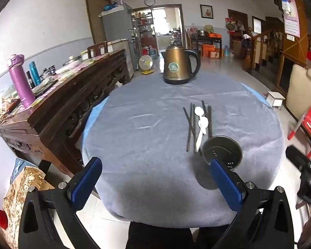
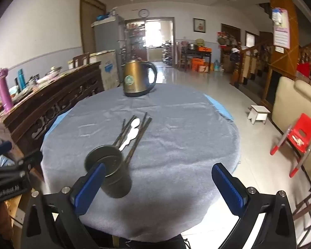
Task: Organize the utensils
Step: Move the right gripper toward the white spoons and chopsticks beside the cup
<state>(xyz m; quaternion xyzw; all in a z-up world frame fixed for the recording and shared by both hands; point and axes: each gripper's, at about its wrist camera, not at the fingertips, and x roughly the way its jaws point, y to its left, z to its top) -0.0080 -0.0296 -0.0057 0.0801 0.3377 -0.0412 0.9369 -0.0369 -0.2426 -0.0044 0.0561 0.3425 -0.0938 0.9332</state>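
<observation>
I count two white plastic spoons (image 1: 201,122), about six dark chopsticks (image 1: 190,128), one dark metal cup (image 1: 222,152), one bronze kettle (image 1: 179,64).

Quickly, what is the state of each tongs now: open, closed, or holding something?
Left tongs: open, holding nothing.
Right tongs: open, holding nothing.

Round table (image 1: 147,145), grey cloth: kettle (image 1: 179,64), chopsticks (image 1: 190,128), spoons (image 1: 201,124), holder cup (image 1: 222,155).
</observation>
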